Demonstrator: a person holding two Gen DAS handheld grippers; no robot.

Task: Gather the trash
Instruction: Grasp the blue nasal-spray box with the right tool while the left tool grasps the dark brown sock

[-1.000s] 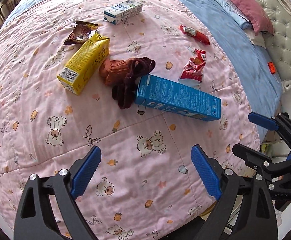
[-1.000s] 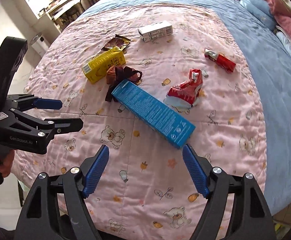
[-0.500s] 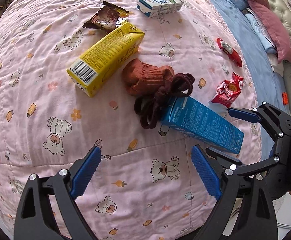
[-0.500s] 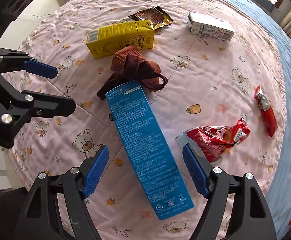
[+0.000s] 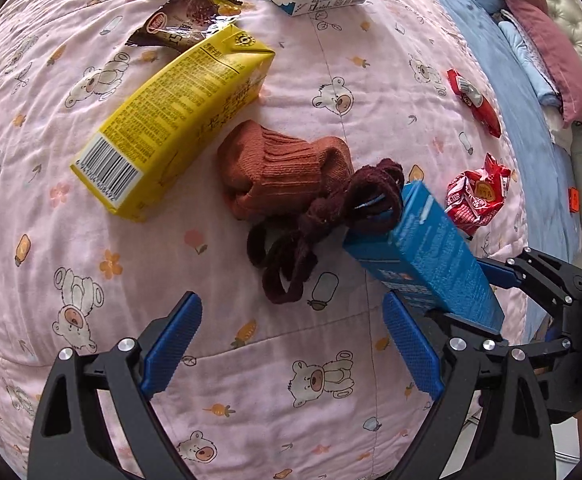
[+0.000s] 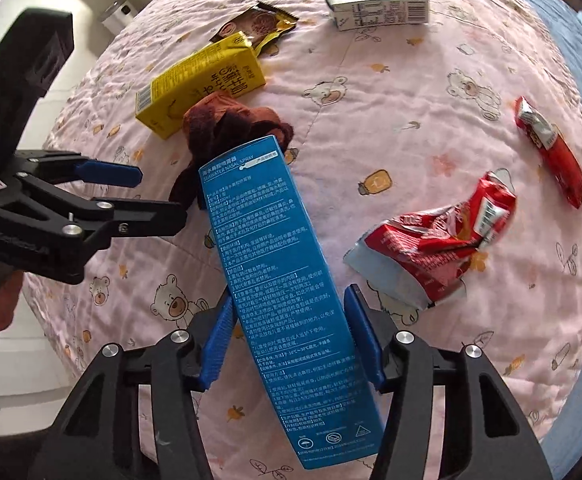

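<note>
Left wrist view first: the left gripper (image 5: 291, 352) hangs wide open with nothing between its jaws, over bare pink quilt (image 5: 91, 240) just short of the dark brown sock (image 5: 311, 232), and it has dropped closer to the litter than a second ago. At the right edge the blue nasal spray box (image 5: 423, 256) now has its far end tipped up off the quilt, which looks like the first piece of trash coming away. The right gripper is only partly seen there, behind that box. Right wrist view now: the right gripper (image 6: 291, 344) has just been closing, and the blue box (image 6: 279, 280) sits between its pads, which appear to press both long sides. The left pad's contact is partly hidden by the box edge. Still lying on the quilt are the yellow carton (image 6: 199, 84), the crumpled red wrapper (image 6: 439, 240), the red stick pack (image 6: 551, 152), the white carton (image 6: 379, 12) and the brown wrapper (image 6: 259, 24). No bin shows in either view.
</note>
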